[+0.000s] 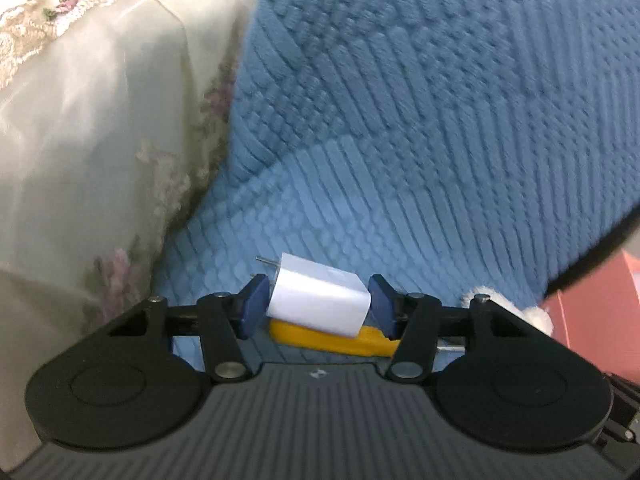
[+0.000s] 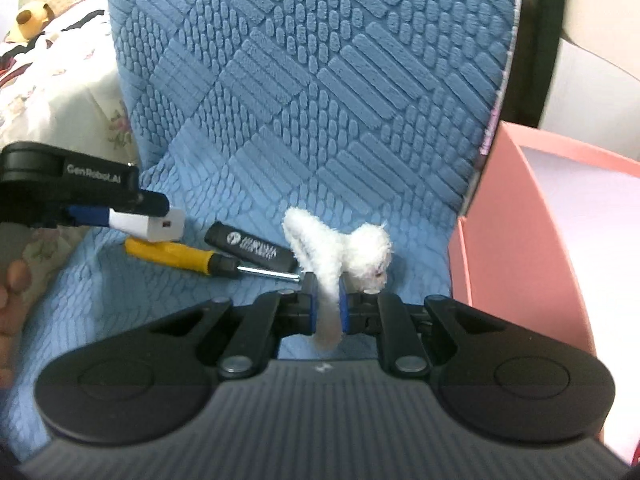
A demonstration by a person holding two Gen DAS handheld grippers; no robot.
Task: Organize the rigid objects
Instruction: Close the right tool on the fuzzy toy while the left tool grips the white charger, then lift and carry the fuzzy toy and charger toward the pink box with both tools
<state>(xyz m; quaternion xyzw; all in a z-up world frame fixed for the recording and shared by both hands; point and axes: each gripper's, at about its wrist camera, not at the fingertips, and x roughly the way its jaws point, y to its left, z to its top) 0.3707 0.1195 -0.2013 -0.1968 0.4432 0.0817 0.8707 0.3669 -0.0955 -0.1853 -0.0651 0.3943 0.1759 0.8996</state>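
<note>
Left gripper [image 1: 318,304] pinching white charger [image 1: 320,300], right gripper [image 2: 328,306] clamped on white plush toy [image 2: 340,248], screwdriver [image 2: 180,256] between on blue cushion [image 2: 320,80], pink box [image 2: 532,220] right.

Each tool is matte black: two round discs flank a ribbed grey body, and linkage bars with silver pivot screws run forward to the left tongs [image 1: 318,302] and right tongs [image 2: 328,306]. Their pads [image 1: 256,300] are dark blue. White "GenRobot.AI" lettering [image 2: 95,173] marks the left tool's side.

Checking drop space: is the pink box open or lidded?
Open: the pink box shows its pale inside, with no lid visible over it.
</note>
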